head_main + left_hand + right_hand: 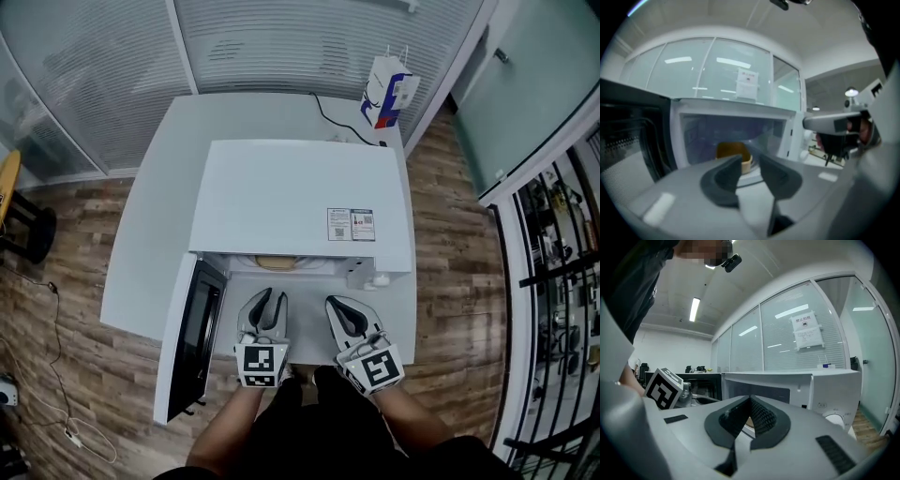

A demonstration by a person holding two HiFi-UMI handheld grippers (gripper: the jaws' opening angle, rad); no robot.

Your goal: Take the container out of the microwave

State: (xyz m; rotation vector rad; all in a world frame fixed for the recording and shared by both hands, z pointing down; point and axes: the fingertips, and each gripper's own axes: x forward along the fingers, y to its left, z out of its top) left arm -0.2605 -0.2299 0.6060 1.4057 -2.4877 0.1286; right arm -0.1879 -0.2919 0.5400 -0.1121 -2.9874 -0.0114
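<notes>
A white microwave (291, 197) stands on a white table (150, 234), its dark door (197, 333) swung open to the left. Inside, on the turntable, sits a tan container (277, 263), partly hidden under the oven's top; the left gripper view shows the container (733, 152) just beyond the jaws. My left gripper (272, 296) hovers in front of the opening, its jaws slightly apart with nothing between them (750, 158). My right gripper (332, 302) is beside it to the right, outside the cavity, tips touching and empty (750, 400).
A blue and white carton (387, 92) stands at the table's back right, with a black cable (333, 117) running behind the microwave. The control knob (836, 420) is on the oven's right front. Glass partitions enclose the back; wooden floor surrounds the table.
</notes>
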